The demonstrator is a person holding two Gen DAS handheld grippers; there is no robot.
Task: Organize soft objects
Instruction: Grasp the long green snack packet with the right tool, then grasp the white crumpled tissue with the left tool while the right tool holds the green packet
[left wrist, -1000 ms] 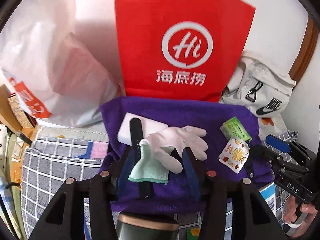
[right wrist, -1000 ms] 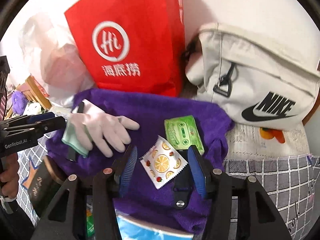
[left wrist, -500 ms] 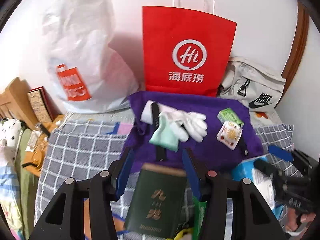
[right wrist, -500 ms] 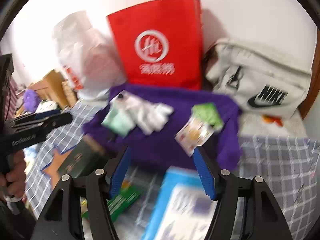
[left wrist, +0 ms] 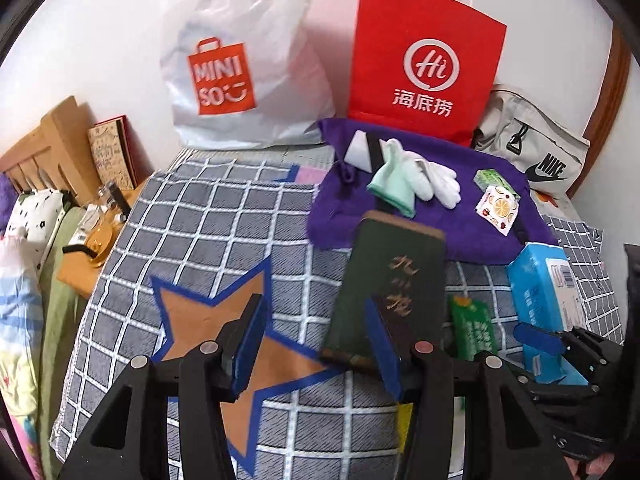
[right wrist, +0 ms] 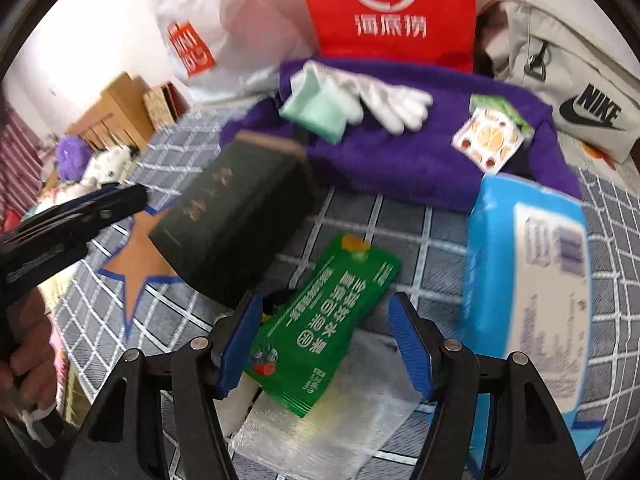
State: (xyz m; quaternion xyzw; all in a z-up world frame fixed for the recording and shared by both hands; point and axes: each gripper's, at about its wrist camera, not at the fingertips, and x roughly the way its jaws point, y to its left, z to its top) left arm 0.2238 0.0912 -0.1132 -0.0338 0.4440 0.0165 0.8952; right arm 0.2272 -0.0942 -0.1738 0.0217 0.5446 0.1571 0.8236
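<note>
A purple towel (left wrist: 460,224) (right wrist: 400,160) lies at the back of the checked bed cover. On it lie a white glove (left wrist: 434,178) (right wrist: 394,98), a mint cloth (left wrist: 392,188) (right wrist: 316,108), a fruit-print sachet (left wrist: 496,208) (right wrist: 488,138) and a small green packet (left wrist: 494,178). My left gripper (left wrist: 316,340) is open and empty above the cover. My right gripper (right wrist: 326,338) is open, empty, over a green sachet (right wrist: 324,320) (left wrist: 472,328). A blue wipes pack (right wrist: 528,280) (left wrist: 542,292) lies to the right.
A dark green box (left wrist: 388,280) (right wrist: 240,216) lies in front of the towel. A red paper bag (left wrist: 424,60), a white plastic bag (left wrist: 240,60) and a grey Nike bag (left wrist: 536,148) stand against the wall. A clear plastic sheet (right wrist: 320,428) lies under the green sachet.
Both grippers have pulled back from the purple towel toward the near side of the bed. The glove and sachets stay on the towel. The green box, green sachet and wipes pack came into view.
</note>
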